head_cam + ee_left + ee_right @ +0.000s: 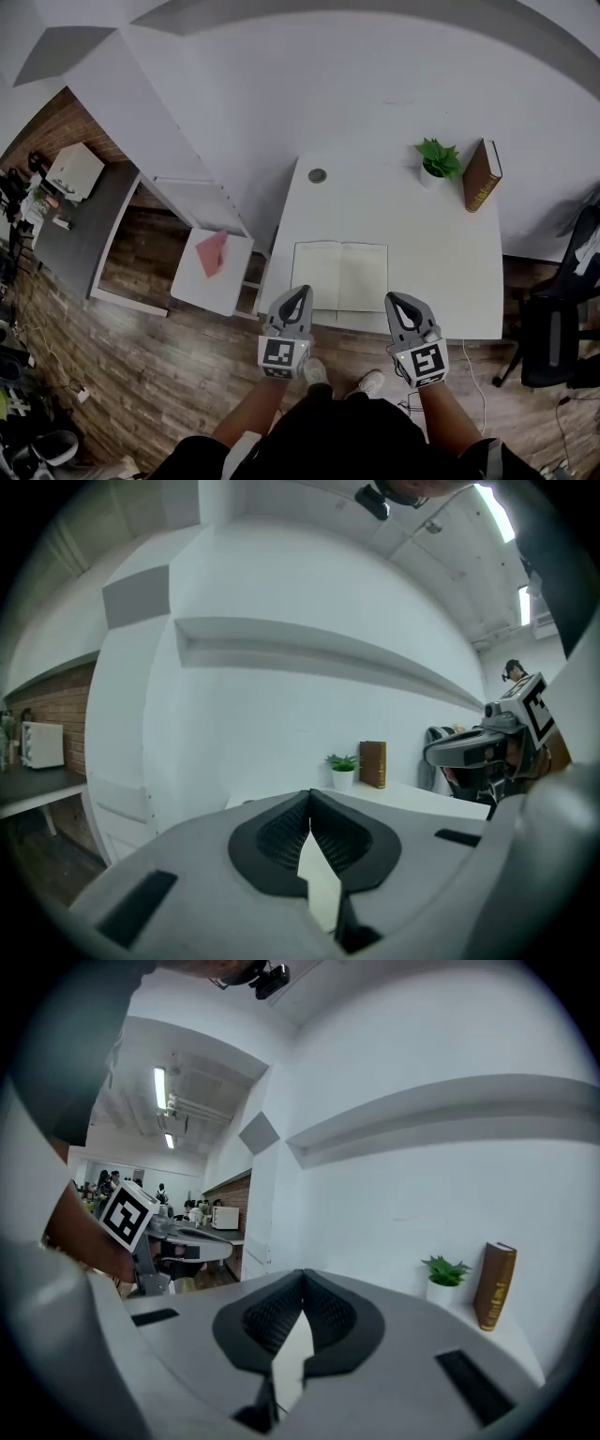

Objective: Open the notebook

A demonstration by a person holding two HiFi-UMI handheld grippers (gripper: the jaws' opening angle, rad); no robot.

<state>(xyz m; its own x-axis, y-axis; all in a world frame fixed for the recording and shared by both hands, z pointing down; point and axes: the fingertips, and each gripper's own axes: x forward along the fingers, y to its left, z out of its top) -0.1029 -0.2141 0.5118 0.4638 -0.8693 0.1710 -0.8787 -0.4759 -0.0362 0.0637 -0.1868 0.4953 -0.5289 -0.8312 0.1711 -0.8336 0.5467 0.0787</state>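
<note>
Beyond the open notebook (339,275) stand plant (439,159) and book (482,175); left claw (301,293), right claw (396,301) clenched.

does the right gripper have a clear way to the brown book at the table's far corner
Probably yes: only bare table lies between the right gripper and the brown book. The plant stands beside the book, and the notebook lies off that line. The jaws are shut and would need opening.

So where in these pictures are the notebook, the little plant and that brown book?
Notebook (339,275), head view, on the fold between its two open pages.
Plant (439,157), head view, on its green leaves.
Brown book (481,176), head view, on its brown side.
</note>
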